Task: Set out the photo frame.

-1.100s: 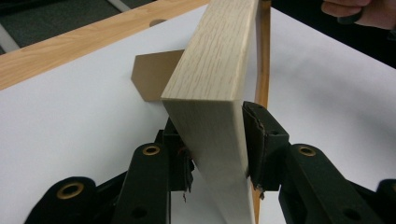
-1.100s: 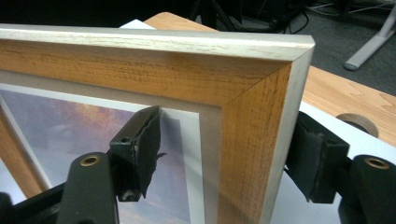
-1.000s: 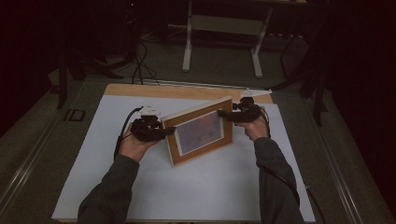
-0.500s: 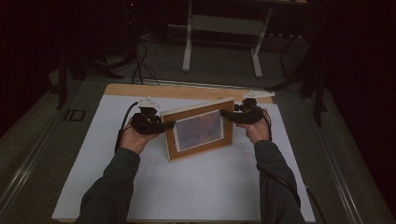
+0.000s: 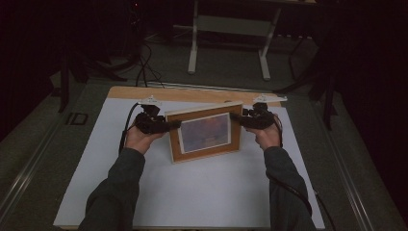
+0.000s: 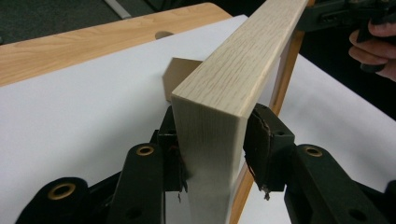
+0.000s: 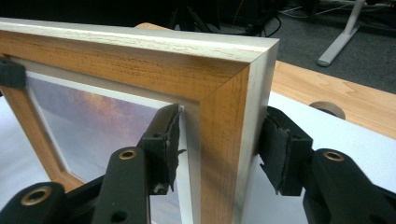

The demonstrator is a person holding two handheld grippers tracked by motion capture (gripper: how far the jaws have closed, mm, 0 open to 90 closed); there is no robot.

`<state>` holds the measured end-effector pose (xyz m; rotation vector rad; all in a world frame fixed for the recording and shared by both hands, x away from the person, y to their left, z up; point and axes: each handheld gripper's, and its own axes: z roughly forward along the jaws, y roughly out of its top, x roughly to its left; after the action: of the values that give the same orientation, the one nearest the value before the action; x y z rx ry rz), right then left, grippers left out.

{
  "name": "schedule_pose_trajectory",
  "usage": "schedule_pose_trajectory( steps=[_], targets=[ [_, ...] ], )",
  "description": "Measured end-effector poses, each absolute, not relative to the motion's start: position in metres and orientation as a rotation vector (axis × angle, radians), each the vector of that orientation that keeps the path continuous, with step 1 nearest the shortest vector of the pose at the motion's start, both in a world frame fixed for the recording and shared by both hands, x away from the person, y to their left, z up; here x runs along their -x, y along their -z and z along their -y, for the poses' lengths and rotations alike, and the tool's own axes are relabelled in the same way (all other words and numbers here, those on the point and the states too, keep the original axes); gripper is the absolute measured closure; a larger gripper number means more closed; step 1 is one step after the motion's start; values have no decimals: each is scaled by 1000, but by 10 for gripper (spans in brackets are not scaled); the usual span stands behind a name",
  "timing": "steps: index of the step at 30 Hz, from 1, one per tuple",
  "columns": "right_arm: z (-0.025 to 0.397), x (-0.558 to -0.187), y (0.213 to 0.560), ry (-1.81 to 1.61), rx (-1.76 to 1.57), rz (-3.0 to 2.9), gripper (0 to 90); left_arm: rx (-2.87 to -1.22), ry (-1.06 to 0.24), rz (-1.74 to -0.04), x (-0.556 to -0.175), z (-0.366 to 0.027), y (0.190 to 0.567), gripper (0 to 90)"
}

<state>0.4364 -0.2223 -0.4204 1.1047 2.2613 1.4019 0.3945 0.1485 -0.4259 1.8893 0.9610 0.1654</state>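
High view: a wooden picture frame (image 5: 204,132) was held upright at the white sheet's (image 5: 192,192) centre, the left gripper (image 5: 169,125) at nine o'clock, the right gripper (image 5: 235,118) at three; standing apparently done, release left.
Left gripper view: jaws were clamped on the frame's edge; a rear stand (image 6: 180,77) was shown.
Right gripper view: jaws were closed on the frame; the sunset print (image 7: 98,135) was shown.

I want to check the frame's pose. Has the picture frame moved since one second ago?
Yes. The picture frame, clamped by both tools, has turned from slanted to nearly parallel with the table's wooden back edge, and stands more upright.
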Motion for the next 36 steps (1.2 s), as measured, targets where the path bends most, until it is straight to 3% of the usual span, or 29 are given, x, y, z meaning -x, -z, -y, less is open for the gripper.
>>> schedule_pose_trajectory(
  steps=[36],
  targets=[
    [225,-417,425,-1425,-1190,-2199,614,-1797,-193,-954,-420,-154,434,511]
  ],
)
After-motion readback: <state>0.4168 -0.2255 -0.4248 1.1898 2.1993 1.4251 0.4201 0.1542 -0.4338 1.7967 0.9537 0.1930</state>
